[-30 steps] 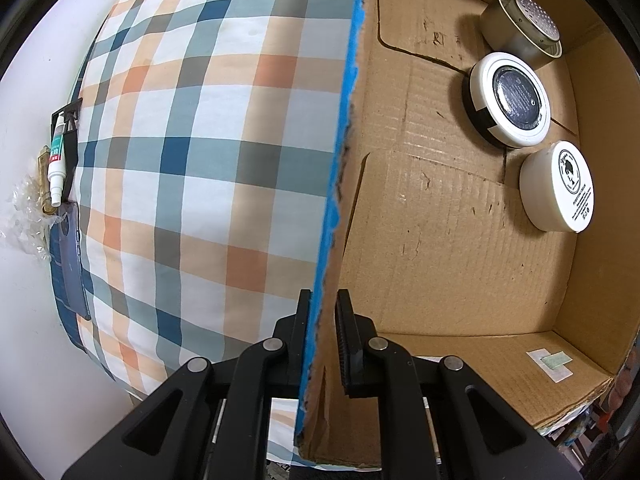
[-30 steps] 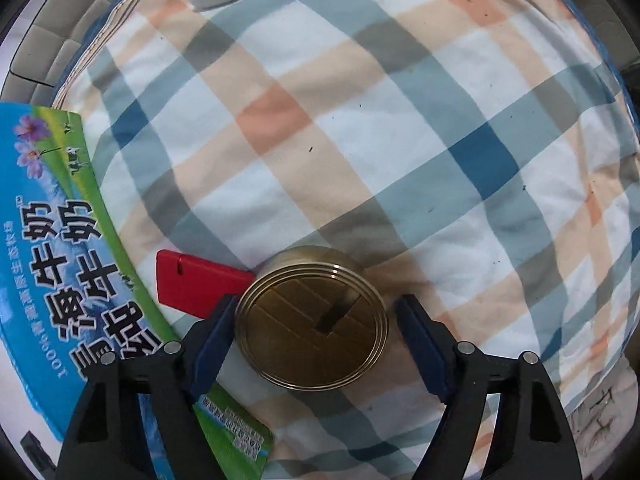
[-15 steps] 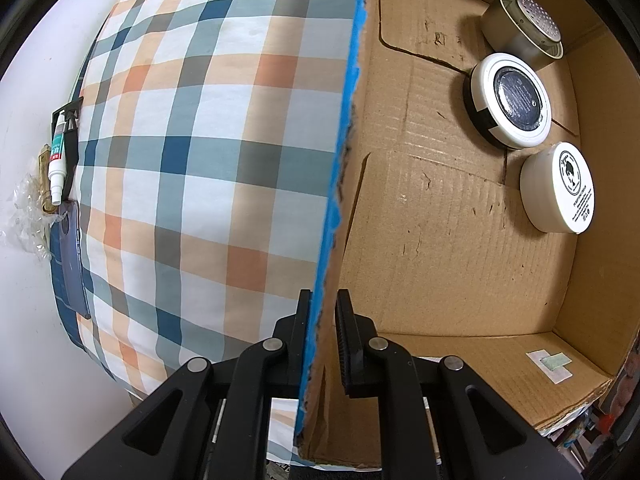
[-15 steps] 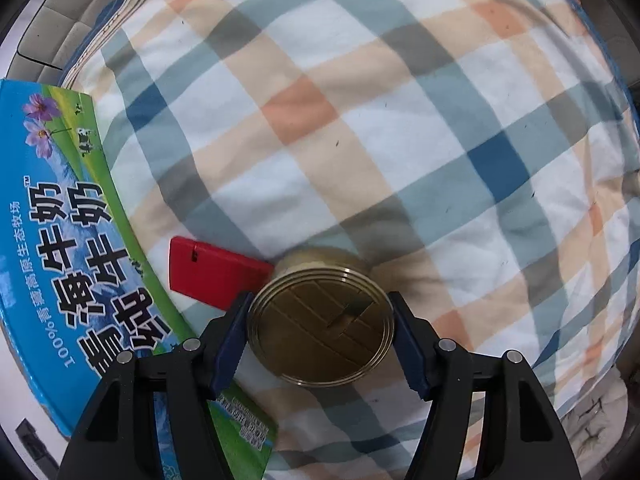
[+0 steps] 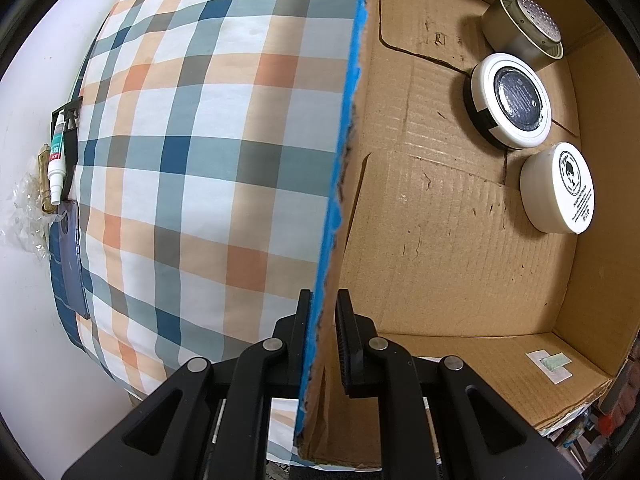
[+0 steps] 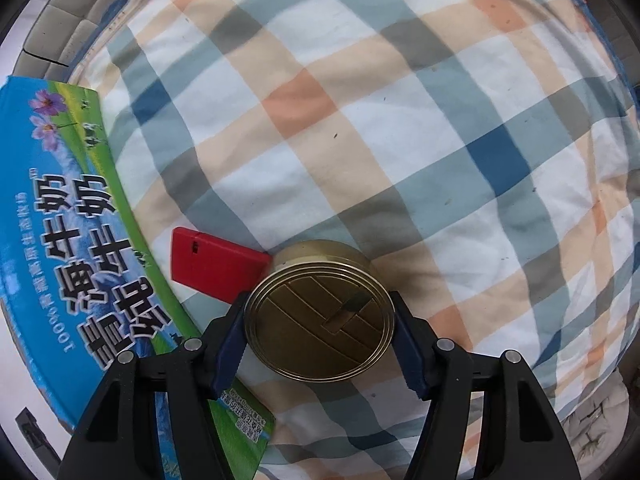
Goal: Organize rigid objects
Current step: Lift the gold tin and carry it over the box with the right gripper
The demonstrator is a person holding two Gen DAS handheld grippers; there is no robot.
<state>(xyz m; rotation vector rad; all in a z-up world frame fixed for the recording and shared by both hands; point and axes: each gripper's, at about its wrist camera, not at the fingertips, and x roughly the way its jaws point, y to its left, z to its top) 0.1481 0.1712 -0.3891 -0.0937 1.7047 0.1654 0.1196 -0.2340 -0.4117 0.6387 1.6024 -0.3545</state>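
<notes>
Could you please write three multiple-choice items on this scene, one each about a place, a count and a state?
1. Where does the red card lie?
A. Inside the cardboard box
B. On the plaid cloth, beside the gold tin
C. On top of the gold tin

2. How many round containers sit in the cardboard box?
A. One
B. Three
C. Five

3. What is the right gripper doing?
A. Its jaws are closed on the gold tin
B. Hanging open over bare cloth
C. Clamping the red card

Answers:
1. B: the card rests on the plaid cloth, its corner meeting the gold tin.
2. B: a metal tin, a white-rimmed dark-lidded jar and a white jar are inside.
3. A: both blue pads press against the tin's rim.
</notes>
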